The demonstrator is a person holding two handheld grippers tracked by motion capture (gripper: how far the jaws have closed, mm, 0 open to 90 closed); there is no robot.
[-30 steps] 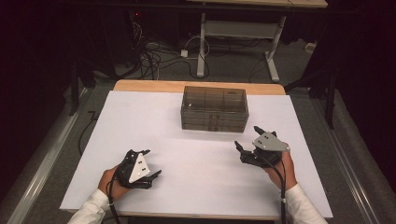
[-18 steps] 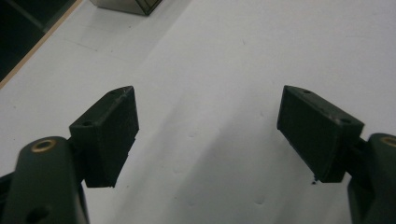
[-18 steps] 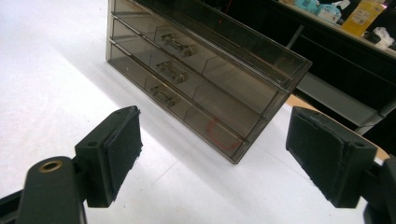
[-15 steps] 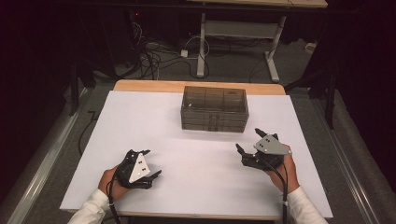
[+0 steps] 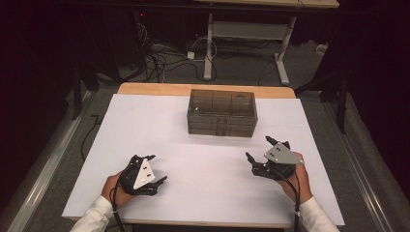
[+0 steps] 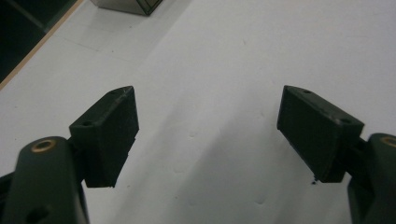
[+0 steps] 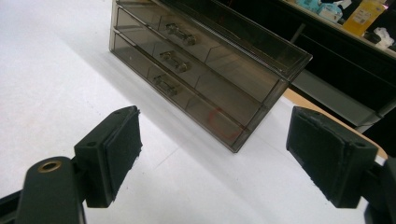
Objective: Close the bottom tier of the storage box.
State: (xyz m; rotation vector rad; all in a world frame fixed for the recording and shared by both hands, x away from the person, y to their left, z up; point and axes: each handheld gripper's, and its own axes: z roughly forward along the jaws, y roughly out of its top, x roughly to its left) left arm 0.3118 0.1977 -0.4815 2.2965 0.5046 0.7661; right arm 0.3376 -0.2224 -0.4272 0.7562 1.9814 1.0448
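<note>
1. The left gripper (image 5: 153, 170) rests near the table's (image 5: 145, 121) near left edge, jaws spread wide, holding nothing.
2. The right gripper (image 5: 261, 151) sits at near right, jaws also wide apart and empty.
3. The smoky clear drawer box (image 5: 221, 112) stands far centre, long axis left to right, its three handled drawers facing near. A red ring mark shows on its bottom drawer (image 7: 219, 122); no readable writing.

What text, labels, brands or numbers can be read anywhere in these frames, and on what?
None can be read.
Drawer box: no lettering; a faint red ring mark on its lowest drawer front, not a readable character.
Yellow package on the far shelf in the right gripper view: any print is too blurred to read.
Left gripper and right gripper: no markings legible.
</note>
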